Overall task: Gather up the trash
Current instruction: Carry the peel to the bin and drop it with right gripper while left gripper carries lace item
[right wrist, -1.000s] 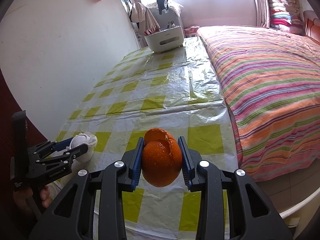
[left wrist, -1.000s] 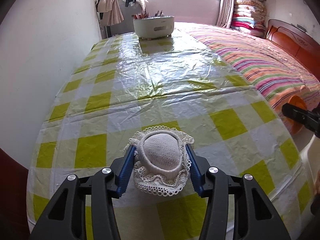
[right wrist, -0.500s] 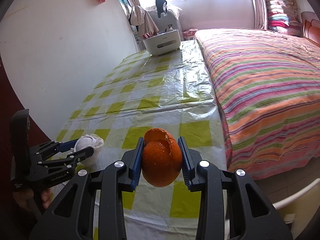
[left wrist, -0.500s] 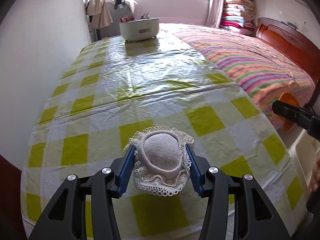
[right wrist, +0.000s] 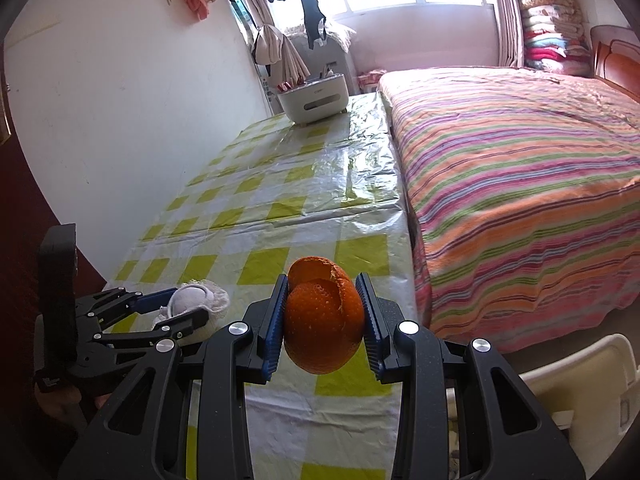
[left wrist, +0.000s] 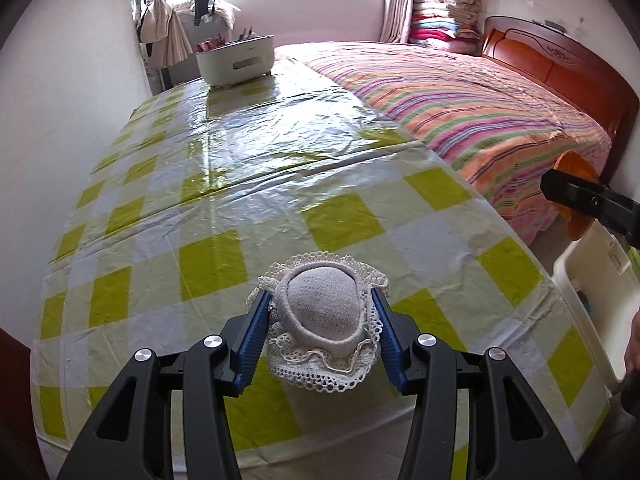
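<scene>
My left gripper (left wrist: pixel 320 312) is shut on a balled white lace-trimmed sock (left wrist: pixel 324 320) and holds it above the near end of the table. It also shows in the right wrist view (right wrist: pixel 176 308), at lower left. My right gripper (right wrist: pixel 322 312) is shut on an orange peel (right wrist: pixel 322 328) and holds it over the table's near right corner. In the left wrist view the peel (left wrist: pixel 576 196) and one of its fingers (left wrist: pixel 580 196) show at the right edge, above a white bin (left wrist: pixel 596 292). The bin also shows in the right wrist view (right wrist: pixel 576 376).
A table with a yellow-checked plastic cloth (left wrist: pixel 248 184) runs away from me, the white wall on its left. A white caddy (left wrist: pixel 236 60) stands at its far end. A bed with a striped cover (left wrist: pixel 460 108) lies along the right.
Both grippers have pulled back toward the table's near end and risen, each still holding its item. The white bin has come into view at the lower right.
</scene>
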A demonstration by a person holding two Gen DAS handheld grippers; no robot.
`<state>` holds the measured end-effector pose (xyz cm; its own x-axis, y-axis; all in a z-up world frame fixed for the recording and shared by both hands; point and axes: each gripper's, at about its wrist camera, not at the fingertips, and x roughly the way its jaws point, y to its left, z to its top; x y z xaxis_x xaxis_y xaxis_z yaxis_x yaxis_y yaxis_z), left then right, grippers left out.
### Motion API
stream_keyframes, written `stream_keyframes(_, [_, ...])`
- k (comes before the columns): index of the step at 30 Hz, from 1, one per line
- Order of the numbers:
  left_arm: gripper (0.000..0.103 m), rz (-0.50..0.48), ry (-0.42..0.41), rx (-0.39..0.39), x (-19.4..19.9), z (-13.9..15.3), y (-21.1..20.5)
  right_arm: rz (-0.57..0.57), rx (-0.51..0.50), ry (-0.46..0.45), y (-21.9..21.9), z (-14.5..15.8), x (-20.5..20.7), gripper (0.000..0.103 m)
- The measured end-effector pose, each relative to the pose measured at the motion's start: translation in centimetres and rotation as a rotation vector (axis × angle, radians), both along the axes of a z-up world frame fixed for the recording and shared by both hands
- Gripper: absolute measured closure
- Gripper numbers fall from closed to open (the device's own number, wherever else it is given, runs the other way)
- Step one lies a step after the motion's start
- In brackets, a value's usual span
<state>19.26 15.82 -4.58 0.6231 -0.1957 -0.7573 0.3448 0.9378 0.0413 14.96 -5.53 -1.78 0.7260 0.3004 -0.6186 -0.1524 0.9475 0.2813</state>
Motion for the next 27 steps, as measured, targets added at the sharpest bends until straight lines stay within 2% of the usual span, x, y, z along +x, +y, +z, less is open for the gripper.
stream_keyframes(27, [0.054,-0.167,0.017,-0.050,-5.4,0.5,-7.4,-0.216,0.117,-0.026,-8.8,-1.0,-9.7,0.068])
